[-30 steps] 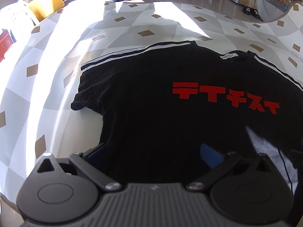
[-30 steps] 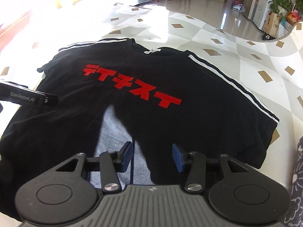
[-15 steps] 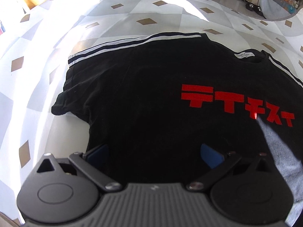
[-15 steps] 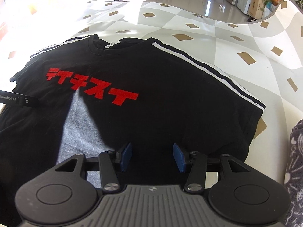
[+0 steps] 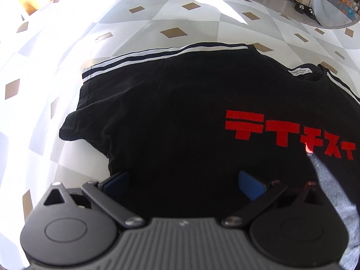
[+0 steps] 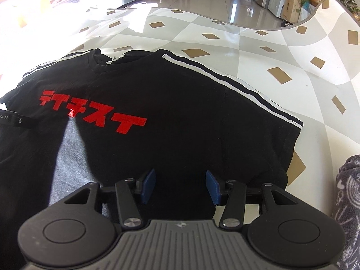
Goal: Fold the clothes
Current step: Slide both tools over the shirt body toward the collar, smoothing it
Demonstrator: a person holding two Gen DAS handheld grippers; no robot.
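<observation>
Both grippers steeply down over black T-shirt [image 5: 180, 117]; jaws apart.

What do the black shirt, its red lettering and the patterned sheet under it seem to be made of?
The black shirt looks like soft matte knit, likely cotton: it drapes and creases without shine. The red lettering looks like a flat printed or slightly fuzzy layer, with crisp edges. The patterned sheet looks like smooth, slightly glossy plastic or oilcloth: sunlight reflects off it.
</observation>
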